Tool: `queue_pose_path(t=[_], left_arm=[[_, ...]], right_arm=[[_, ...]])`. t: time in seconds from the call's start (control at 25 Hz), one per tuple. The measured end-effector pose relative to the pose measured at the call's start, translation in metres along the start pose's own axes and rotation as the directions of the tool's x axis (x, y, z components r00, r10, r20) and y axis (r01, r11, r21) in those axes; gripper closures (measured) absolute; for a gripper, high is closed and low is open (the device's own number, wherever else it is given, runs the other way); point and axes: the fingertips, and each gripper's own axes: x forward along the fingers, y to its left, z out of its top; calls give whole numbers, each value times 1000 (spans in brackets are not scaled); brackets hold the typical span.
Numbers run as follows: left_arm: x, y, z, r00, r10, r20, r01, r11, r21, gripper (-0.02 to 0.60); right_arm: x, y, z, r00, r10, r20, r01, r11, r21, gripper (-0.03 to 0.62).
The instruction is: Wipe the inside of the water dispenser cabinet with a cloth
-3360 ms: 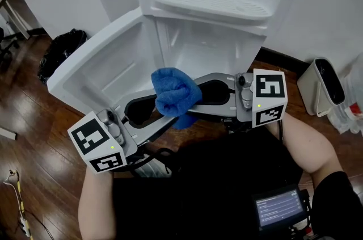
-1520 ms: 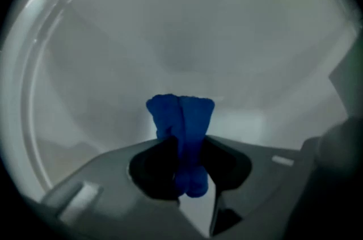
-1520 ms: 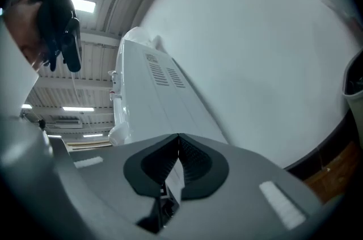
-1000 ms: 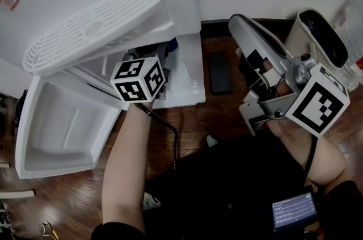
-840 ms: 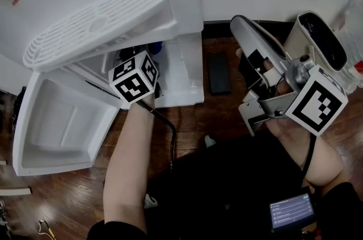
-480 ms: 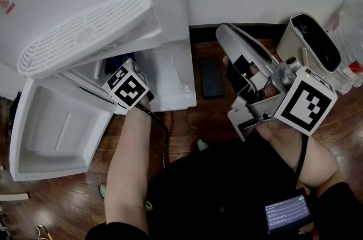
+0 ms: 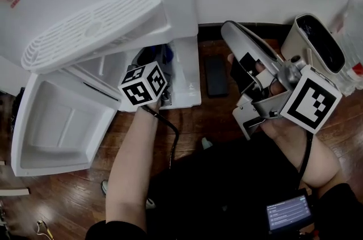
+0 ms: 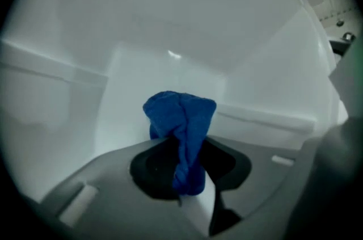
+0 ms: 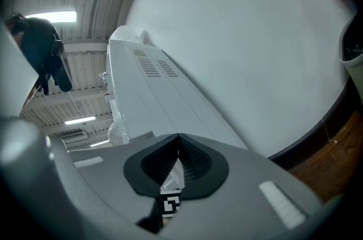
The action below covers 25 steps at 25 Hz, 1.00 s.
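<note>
Blue cloth (image 8: pixel 180 114) is being pinched in the left tongs (image 8: pixel 180 148), jaws nearly together on it, deep inside the water dispenser cabinet (image 7: pixel 186 77) near its white back wall; left forearm is reaching forward under the drip tray (image 7: pixel 91 29), tongs pointing slightly down; right tongs (image 9: pixel 178 142) are staying fully closed, empty, tilting up off to the right; three seconds earlier the cloth was hanging outside, before the open door (image 7: pixel 57 120).

In the head view, the marker cube (image 7: pixel 144 83) and cabinet (image 7: pixel 186 71) hide the jaws of the left hand-held gripper (image 8: pixel 184 148); just a sliver of blue cloth (image 7: pixel 165 54) shows.
</note>
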Motion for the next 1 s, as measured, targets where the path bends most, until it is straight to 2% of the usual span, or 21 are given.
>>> queue_pose_path(t=[0.08,0.12,0.32,0.48,0.56,0.6,0.72,0.84,0.88,0.92,0.96,1.0], left_arm=[[7,-28,-9,993,-117,-36,117,993,14,473],[9,-37,-11,988,-145,-44,146,989,18,472],[8,-42,-11,980,-194,-35,195,981,5,472],[-11,-57,-3,949,-314,-37,315,948,51,476],[-30,-65,-3,914,-400,-68,405,910,86,476],[-43,-70,-6,888,-451,-90,459,883,99,477],[-86,-84,-17,792,-590,-159,607,787,105,477],[-130,-101,-21,704,-690,-168,702,712,22,477],[-144,-107,-17,685,-713,-150,720,694,-9,477],[-154,-109,-10,681,-722,-122,725,688,-23,477],[-158,-107,0,699,-709,-88,711,703,-16,476],[-157,-100,13,739,-671,-54,673,740,12,476]], right_arm=[[0,1,0,1000,4,-4,-4,1000,-1,589],[0,1,-2,1000,4,-9,-4,1000,1,589],[0,-7,-7,1000,-10,-25,11,999,42,588],[0,-6,-8,1000,-2,-30,4,998,55,589],[1,-7,-8,1000,1,-29,1,998,66,589],[1,-8,-8,1000,2,-28,0,997,73,589],[1,-8,-9,1000,4,-25,-2,996,90,589],[0,-9,-10,1000,0,-29,3,994,106,589],[0,-10,-11,1000,-1,-30,4,994,112,589],[0,-10,-11,1000,0,-31,4,993,117,589],[1,-10,-12,999,3,-33,1,993,121,589],[1,-9,-12,999,5,-33,-1,992,125,589]])
